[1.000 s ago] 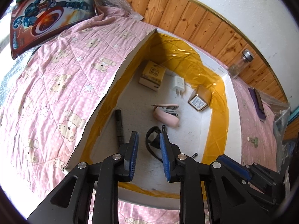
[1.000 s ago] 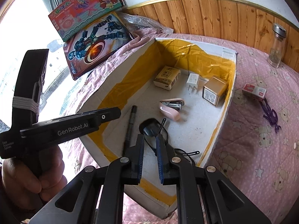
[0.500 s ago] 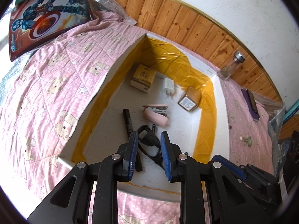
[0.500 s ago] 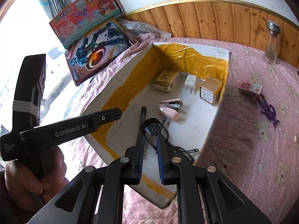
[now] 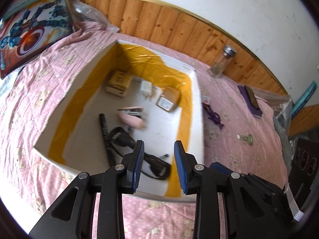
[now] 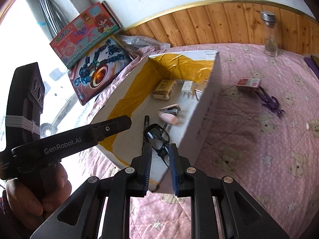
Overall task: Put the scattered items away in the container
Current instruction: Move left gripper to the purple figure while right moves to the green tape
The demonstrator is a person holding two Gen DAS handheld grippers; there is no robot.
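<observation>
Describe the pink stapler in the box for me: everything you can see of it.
The pale pink plastic stapler has a rounded body, with a dark metal staple channel showing where its top is hinged open. It lies on its side on the white floor of the yellow-taped white box, near the middle, beside the black-framed glasses and black pen. Neither gripper touches it.

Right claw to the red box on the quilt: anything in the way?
Nothing visible. The right claw is open over the container's near corner; the red box lies beyond its right wall on open quilt, purple cord beside it.

Glossy yellow tape lining (image 5: 153, 67) in white box (image 5: 196, 103); quilted pink cloth bedspread (image 6: 259, 139); varnished wood panelling (image 5: 159, 25).
</observation>
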